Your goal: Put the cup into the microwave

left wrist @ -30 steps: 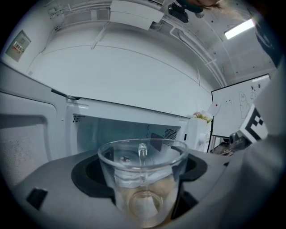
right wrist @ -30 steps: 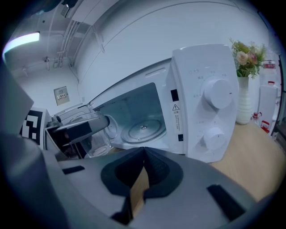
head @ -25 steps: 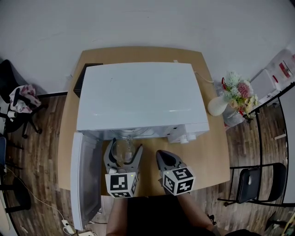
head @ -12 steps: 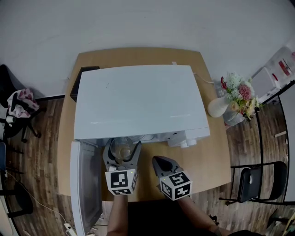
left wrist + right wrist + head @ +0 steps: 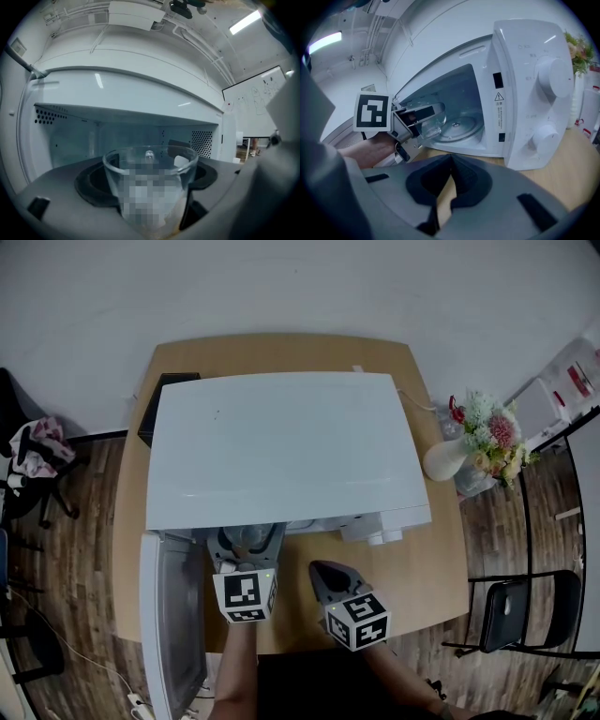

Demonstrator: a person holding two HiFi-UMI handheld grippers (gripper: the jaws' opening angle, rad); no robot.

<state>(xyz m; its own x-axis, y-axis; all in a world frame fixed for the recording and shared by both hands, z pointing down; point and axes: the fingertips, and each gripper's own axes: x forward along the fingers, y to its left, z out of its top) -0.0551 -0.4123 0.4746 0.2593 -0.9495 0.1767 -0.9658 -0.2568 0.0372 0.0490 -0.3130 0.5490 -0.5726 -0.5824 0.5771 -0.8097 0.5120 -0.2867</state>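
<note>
Microwave [image 5: 281, 446] centre of table [image 5: 427, 563], door [image 5: 173, 615] open front-left; vase [image 5: 439, 457] w/ flowers [image 5: 487, 427] by table's right edge; cup [image 5: 150, 187] prob. just inside opening.

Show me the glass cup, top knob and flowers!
Clear glass cup [image 5: 150, 187]: left gripper view, front wall.
White round upper knob [image 5: 555, 77]: right gripper view, face.
Pink-and-white flowers [image 5: 487, 427]: head view, blossoms.
</note>
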